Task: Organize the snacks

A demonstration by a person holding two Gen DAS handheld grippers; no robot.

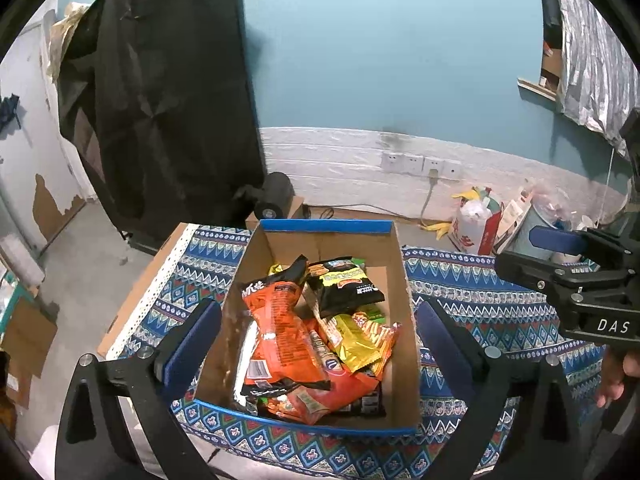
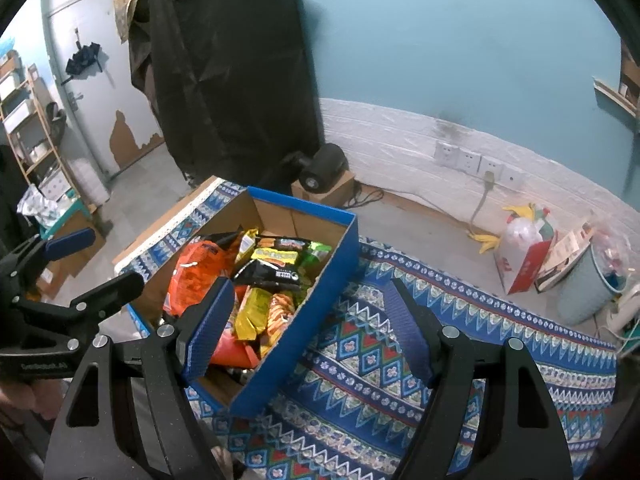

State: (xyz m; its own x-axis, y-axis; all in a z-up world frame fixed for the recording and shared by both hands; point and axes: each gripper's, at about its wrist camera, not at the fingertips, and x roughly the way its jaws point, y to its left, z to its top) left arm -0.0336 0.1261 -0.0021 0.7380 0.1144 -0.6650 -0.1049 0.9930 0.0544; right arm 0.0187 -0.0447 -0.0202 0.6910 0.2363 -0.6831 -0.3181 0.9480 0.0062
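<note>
A blue cardboard box [image 1: 400,320] stands on a patterned tablecloth [image 1: 500,308] and holds several snack packets: a large orange bag [image 1: 280,320], a black bag [image 1: 348,284] and a yellow packet [image 1: 356,340]. My left gripper [image 1: 320,344] is open and empty, its fingers straddling the box from above. My right gripper [image 2: 308,328] is open and empty, to the right of the box [image 2: 320,308], its left finger [image 2: 212,328] over the box's near corner. The orange bag [image 2: 196,276] and black bag [image 2: 272,272] show in the right wrist view too.
The table's far and left edges [image 1: 160,276] drop to a grey floor. A black cloth-covered stand [image 1: 160,100] is behind the table. A red and white bag [image 1: 476,224] and a bin [image 2: 588,284] stand by the wall with sockets [image 1: 420,164].
</note>
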